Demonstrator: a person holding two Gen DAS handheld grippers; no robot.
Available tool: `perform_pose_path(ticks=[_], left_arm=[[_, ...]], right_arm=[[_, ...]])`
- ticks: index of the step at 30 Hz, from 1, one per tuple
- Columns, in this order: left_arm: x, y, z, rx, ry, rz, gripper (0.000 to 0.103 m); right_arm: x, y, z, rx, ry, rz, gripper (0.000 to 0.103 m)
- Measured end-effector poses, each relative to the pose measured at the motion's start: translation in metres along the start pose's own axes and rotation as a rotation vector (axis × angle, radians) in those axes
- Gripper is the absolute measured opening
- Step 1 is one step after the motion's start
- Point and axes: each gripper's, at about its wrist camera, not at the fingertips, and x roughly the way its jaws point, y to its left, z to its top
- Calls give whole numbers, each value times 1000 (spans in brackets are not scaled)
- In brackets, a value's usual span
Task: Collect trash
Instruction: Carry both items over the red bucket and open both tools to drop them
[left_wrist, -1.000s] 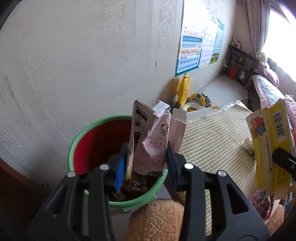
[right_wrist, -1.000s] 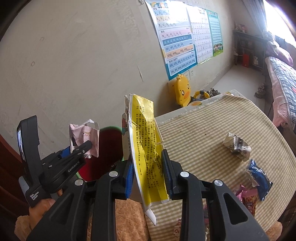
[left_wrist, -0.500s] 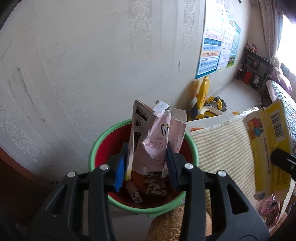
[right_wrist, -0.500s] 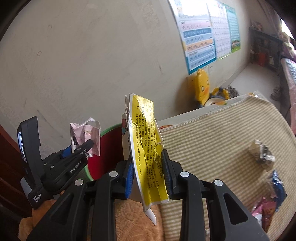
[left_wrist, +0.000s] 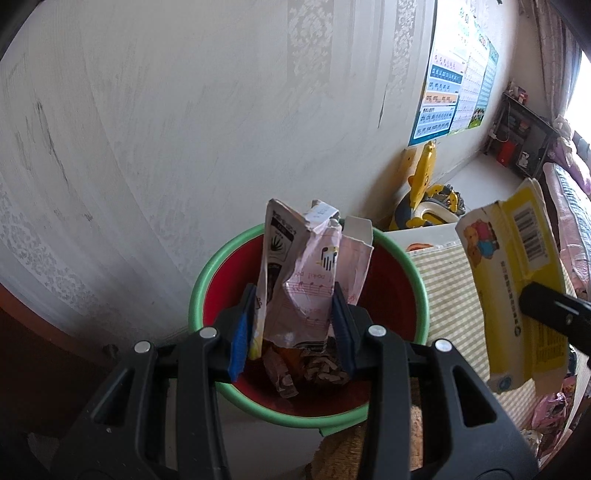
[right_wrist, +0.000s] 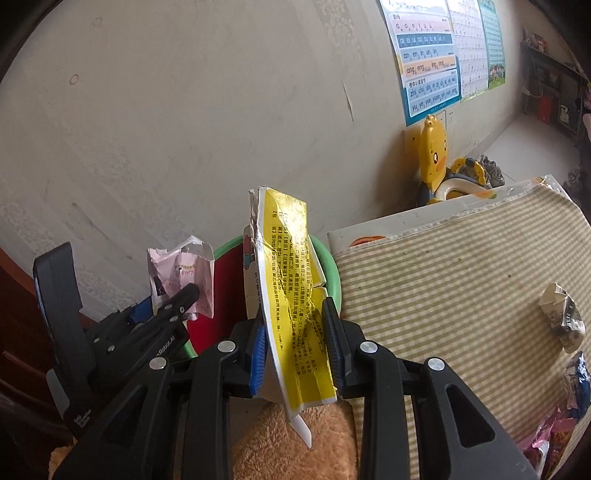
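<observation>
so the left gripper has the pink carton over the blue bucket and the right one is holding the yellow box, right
Not quite: the bucket is red inside with a green rim, not blue, as the left wrist view shows. The rest stands: the left gripper holds the pink carton over it, and the right gripper holds the yellow box.

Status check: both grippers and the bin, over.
Left gripper shut on pink crumpled carton, over the red bin. Right gripper shut on yellow flattened box, beside the bin. Nothing blocking the drop.
</observation>
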Motion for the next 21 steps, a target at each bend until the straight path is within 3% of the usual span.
perform_pose_path(ticks=[15, 18, 19, 20, 21], left_arm=[[25, 17, -3, -37, 56, 9, 39], [28, 18, -4, -35, 67, 4, 50], [28, 18, -4, -35, 67, 6, 65], [27, 18, -4, -38, 59, 3, 68], [26, 18, -4, -40, 57, 0, 68]], right_arm=[[26, 28, 13, -67, 24, -2, 29], [29, 33, 18, -78, 19, 13, 30], [29, 35, 20, -79, 16, 15, 37], [27, 36, 21, -76, 4, 12, 55], [23, 36, 21, -74, -19, 8, 60]])
